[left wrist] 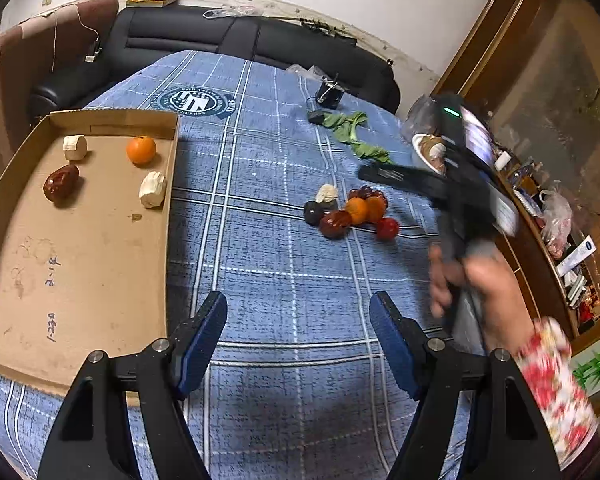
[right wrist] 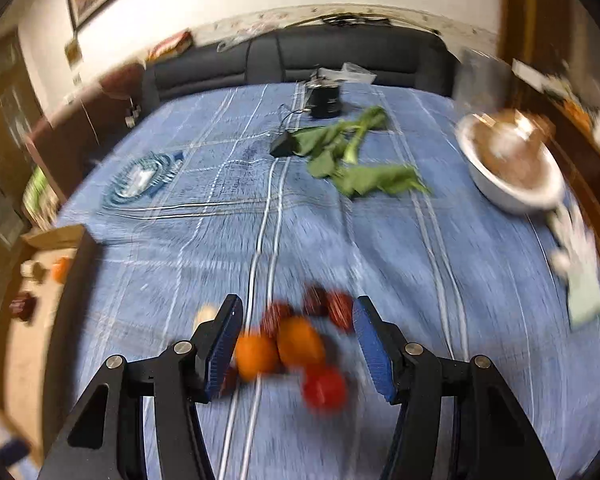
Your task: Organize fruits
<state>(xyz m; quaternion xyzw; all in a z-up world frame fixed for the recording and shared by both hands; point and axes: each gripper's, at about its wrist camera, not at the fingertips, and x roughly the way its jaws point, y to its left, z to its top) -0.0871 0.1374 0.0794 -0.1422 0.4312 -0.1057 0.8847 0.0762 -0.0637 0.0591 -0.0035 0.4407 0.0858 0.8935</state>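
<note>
A cardboard tray [left wrist: 112, 118] at the left holds an orange [left wrist: 141, 150], a dark red fruit [left wrist: 61, 182] and two white pieces [left wrist: 75, 147] [left wrist: 153, 189]. A pile of fruit [left wrist: 348, 212] lies on the blue checked cloth. My left gripper [left wrist: 298, 304] is open over bare cloth beside the tray, with nothing between its fingers. In the blurred right wrist view, my right gripper [right wrist: 297, 308] hangs open just above the pile. Two oranges [right wrist: 256, 354] [right wrist: 300, 340], a red round fruit [right wrist: 325, 388] and dark red fruits [right wrist: 340, 310] show between its fingers. The pads touch none of them.
A person's hand [left wrist: 480, 280] with a floral sleeve holds the right gripper. Green leaves [right wrist: 360, 160], a small black plug [right wrist: 282, 146] and a black device [right wrist: 324, 100] lie farther back. A white bowl [right wrist: 512, 196] stands at the right, near a wooden cabinet [left wrist: 540, 240]. A black sofa [left wrist: 220, 36] runs behind.
</note>
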